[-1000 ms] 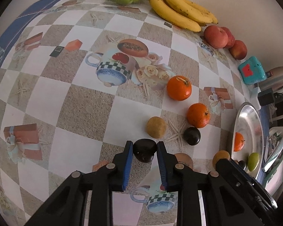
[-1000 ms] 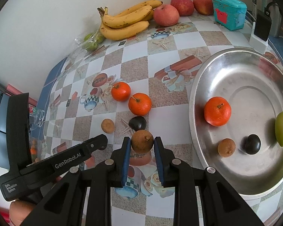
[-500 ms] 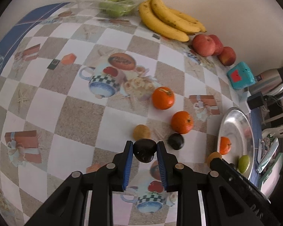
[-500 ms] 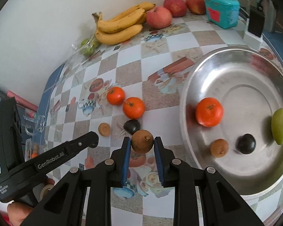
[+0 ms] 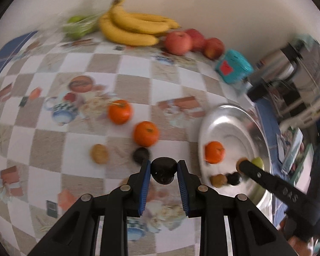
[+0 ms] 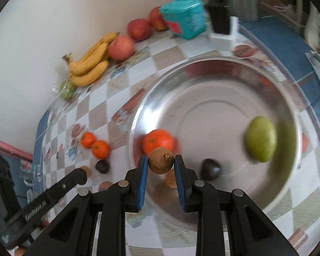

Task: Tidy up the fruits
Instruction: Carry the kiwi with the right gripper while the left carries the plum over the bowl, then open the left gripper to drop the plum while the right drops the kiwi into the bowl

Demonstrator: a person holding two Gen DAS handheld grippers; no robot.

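Observation:
My left gripper (image 5: 163, 171) is shut on a dark round fruit (image 5: 163, 170) and holds it above the checked tablecloth, left of the steel tray (image 5: 234, 117). My right gripper (image 6: 161, 163) is shut on a brown round fruit (image 6: 160, 162) over the near left part of the tray (image 6: 213, 74). In the tray lie an orange (image 6: 157, 140), a dark fruit (image 6: 210, 169), a green fruit (image 6: 260, 141) and a brown fruit (image 6: 171, 179). Two oranges (image 5: 146, 133), a brown fruit (image 5: 99, 153) and a dark fruit (image 5: 140, 154) lie loose on the cloth.
Bananas (image 5: 134, 27), apples (image 5: 178, 42) and a bag of green fruit (image 5: 79, 24) lie along the wall. A teal box (image 5: 233, 66) and a metal flask (image 5: 277, 64) stand at the back right. The table edge and papers lie beyond the tray.
Both grippers have swung right toward the tray with their fruits still held. The right one went from over the cloth to over the tray; the left one rose a little.

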